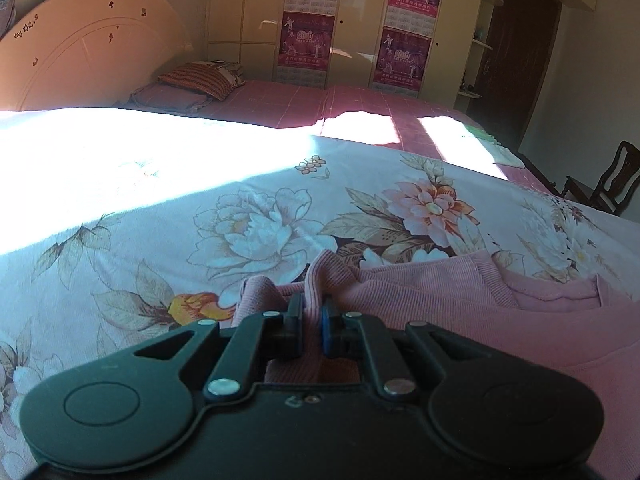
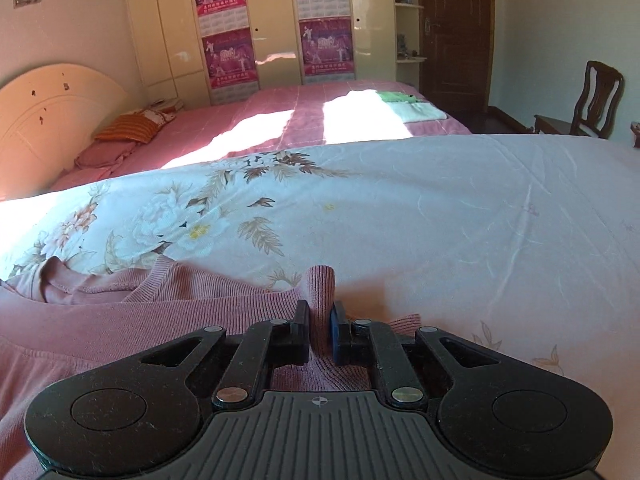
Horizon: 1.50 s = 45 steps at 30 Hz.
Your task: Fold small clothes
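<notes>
Pinching a bunched fold of the pink top (image 1: 420, 292), the left gripper (image 1: 311, 312) has its jaws almost together, with ribbed knit squeezed up between the black pad and the blue one. The right gripper (image 2: 320, 312) does the same at the top's other side: its jaws are nearly closed on a raised tuck of the same knit, which stands up in a small roll above the fingertips. The top (image 2: 140, 308) lies spread on the flowered quilt (image 1: 260, 216) near the bed's near edge, its neckline open toward the far side. Strong sunlight washes out the quilt toward the headboard (image 1: 80, 48). Beyond, a pink sheet (image 2: 280, 120) covers the far part of the bed, with pillows (image 1: 196, 80) at its head and folded cloths (image 2: 416, 110) near the foot corner.
</notes>
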Available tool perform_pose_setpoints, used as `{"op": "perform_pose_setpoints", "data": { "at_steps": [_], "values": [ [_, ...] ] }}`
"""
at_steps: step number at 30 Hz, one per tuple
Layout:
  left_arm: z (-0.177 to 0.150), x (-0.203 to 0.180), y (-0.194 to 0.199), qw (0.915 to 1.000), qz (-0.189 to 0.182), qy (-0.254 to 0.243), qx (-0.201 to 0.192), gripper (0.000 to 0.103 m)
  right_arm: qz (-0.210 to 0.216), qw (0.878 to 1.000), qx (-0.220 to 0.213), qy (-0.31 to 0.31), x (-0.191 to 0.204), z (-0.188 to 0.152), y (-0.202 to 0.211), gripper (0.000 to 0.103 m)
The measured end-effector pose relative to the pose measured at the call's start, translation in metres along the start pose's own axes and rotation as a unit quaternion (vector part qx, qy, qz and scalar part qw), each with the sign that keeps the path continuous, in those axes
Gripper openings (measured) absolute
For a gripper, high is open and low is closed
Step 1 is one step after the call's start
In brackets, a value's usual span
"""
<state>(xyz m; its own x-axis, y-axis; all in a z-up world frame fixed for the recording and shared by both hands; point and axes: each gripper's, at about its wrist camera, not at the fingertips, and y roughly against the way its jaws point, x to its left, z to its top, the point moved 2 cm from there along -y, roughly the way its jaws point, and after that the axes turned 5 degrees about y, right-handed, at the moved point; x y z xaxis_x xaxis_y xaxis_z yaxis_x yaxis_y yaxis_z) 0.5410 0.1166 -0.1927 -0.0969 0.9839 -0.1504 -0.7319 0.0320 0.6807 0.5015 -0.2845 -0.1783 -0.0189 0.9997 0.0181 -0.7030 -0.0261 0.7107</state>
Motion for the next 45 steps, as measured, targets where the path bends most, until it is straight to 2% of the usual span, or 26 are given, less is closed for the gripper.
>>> {"op": "perform_pose_setpoints", "data": {
  "at_steps": [2,4,5,8,11,14,17,19,21,23,26,28,30,34,36,38,42,45],
  "values": [
    [0.002,-0.001,0.006,1.0,0.009,-0.003,-0.002,0.019,0.0,1.0,0.003,0.003,0.001,0.001,0.004,0.009],
    [0.006,0.0,0.022,1.0,0.0,0.0,-0.006,0.019,0.005,1.0,-0.011,-0.003,0.0,0.004,0.02,0.019],
    [0.007,0.002,0.033,0.9999,-0.011,0.006,-0.011,0.019,0.007,1.0,-0.021,-0.005,0.0,0.005,0.03,0.028],
    [0.004,0.001,0.063,0.9986,-0.049,0.011,-0.015,0.019,0.048,0.998,-0.035,0.005,0.013,0.003,0.063,0.029],
    [-0.013,-0.013,0.088,0.996,-0.088,-0.019,-0.007,0.019,0.079,0.994,-0.031,0.064,0.05,-0.014,0.087,0.029],
    [-0.037,-0.033,0.098,0.9923,-0.114,-0.048,0.001,0.021,0.112,0.99,-0.014,0.082,0.086,-0.037,0.093,0.029],
    [-0.057,-0.043,0.09,0.9924,-0.106,-0.062,0.015,0.022,0.118,0.988,-0.003,0.1,0.112,-0.054,0.089,0.029],
    [-0.07,-0.037,0.074,0.9954,-0.064,-0.067,0.023,0.022,0.103,0.988,0.0,0.115,0.119,-0.065,0.088,0.029],
    [-0.073,-0.023,0.066,0.9979,-0.036,-0.05,0.018,0.021,0.085,0.988,0.007,0.128,0.112,-0.076,0.083,0.029],
    [-0.07,-0.013,0.062,0.9988,-0.036,-0.031,0.016,0.021,0.085,0.988,0.007,0.125,0.103,-0.081,0.083,0.028],
    [-0.065,-0.011,0.061,0.9991,-0.026,-0.03,0.017,0.021,0.076,0.987,0.0,0.139,0.104,-0.086,0.084,0.029],
    [-0.064,-0.01,0.064,0.9993,-0.023,-0.022,0.02,0.021,0.075,0.991,0.0,0.115,0.102,-0.088,0.089,0.029],
    [-0.065,-0.011,0.081,0.9996,-0.014,-0.024,0.009,0.019,0.086,0.992,0.002,0.089,0.099,-0.085,0.097,0.029],
    [-0.079,-0.013,0.114,0.9989,-0.039,-0.026,-0.002,0.022,0.095,0.991,-0.024,0.088,0.104,-0.081,0.129,0.029],
    [-0.088,-0.019,0.122,0.9981,-0.044,-0.042,-0.004,0.023,0.105,0.991,-0.017,0.083,0.109,-0.084,0.133,0.029],
    [-0.1,-0.023,0.117,0.998,-0.034,-0.053,0.01,0.026,0.101,0.991,-0.007,0.09,0.118,-0.093,0.132,0.029],
    [-0.108,-0.016,0.116,0.9987,-0.017,-0.047,0.007,0.027,0.075,0.989,0.05,0.113,0.118,-0.12,0.118,0.029],
    [-0.107,-0.006,0.118,0.9995,-0.009,-0.029,0.011,0.027,0.072,0.989,0.048,0.12,0.106,-0.13,0.124,0.029]
  ]
}}
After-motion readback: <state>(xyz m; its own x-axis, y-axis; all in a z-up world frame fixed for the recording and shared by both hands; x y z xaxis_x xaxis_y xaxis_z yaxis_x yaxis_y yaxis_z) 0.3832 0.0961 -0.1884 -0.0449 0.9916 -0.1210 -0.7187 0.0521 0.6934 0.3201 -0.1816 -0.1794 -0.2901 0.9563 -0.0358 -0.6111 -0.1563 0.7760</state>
